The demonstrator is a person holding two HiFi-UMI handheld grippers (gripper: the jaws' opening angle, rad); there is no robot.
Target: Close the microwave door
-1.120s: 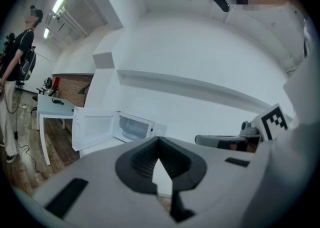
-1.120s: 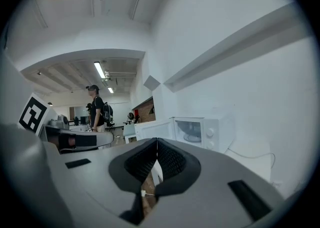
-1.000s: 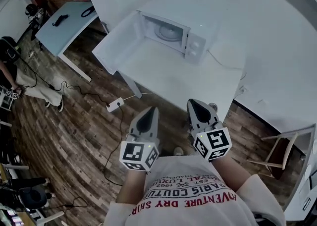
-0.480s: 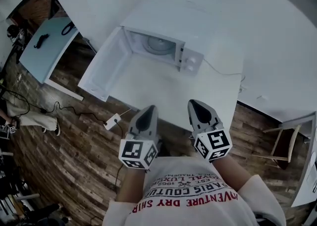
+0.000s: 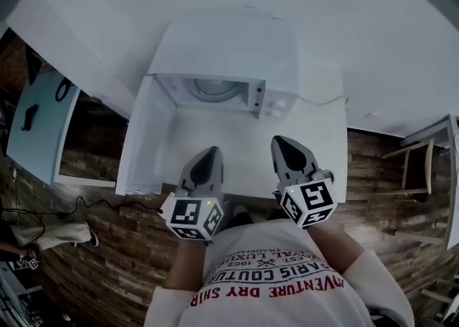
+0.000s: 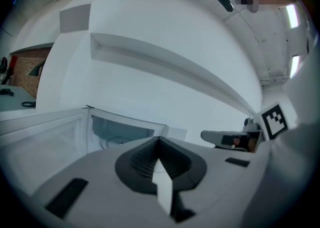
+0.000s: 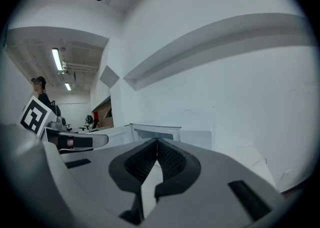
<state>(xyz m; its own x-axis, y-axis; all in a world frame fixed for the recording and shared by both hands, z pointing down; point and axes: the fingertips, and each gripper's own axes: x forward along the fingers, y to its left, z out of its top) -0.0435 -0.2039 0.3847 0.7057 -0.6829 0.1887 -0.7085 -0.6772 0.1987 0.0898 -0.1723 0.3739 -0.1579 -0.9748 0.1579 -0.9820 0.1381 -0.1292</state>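
Observation:
A white microwave [image 5: 229, 42] stands on a white table [image 5: 319, 143] against the wall. Its door [image 5: 143, 135] is swung wide open to the left, showing the cavity and turntable [image 5: 211, 91]; the knob panel [image 5: 276, 107] is on its right. My left gripper [image 5: 209, 152] is shut and empty over the table's front edge, just right of the door's free edge. My right gripper [image 5: 280, 140] is shut and empty below the knob panel. In the left gripper view the door [image 6: 45, 132] and cavity [image 6: 120, 129] lie ahead of the left gripper [image 6: 159, 139]. The right gripper [image 7: 156, 142] faces the microwave [image 7: 155, 133].
A pale blue table [image 5: 36, 125] with black items stands at the left. A cable [image 5: 93, 204] runs over the wooden floor. A wooden chair [image 5: 423, 153] is at the right. The microwave's cord [image 5: 323, 100] trails across the table to the right.
The person has walked up to the table. The microwave now sits straight ahead and closer, and both grippers have come over the table's front edge, still shut.

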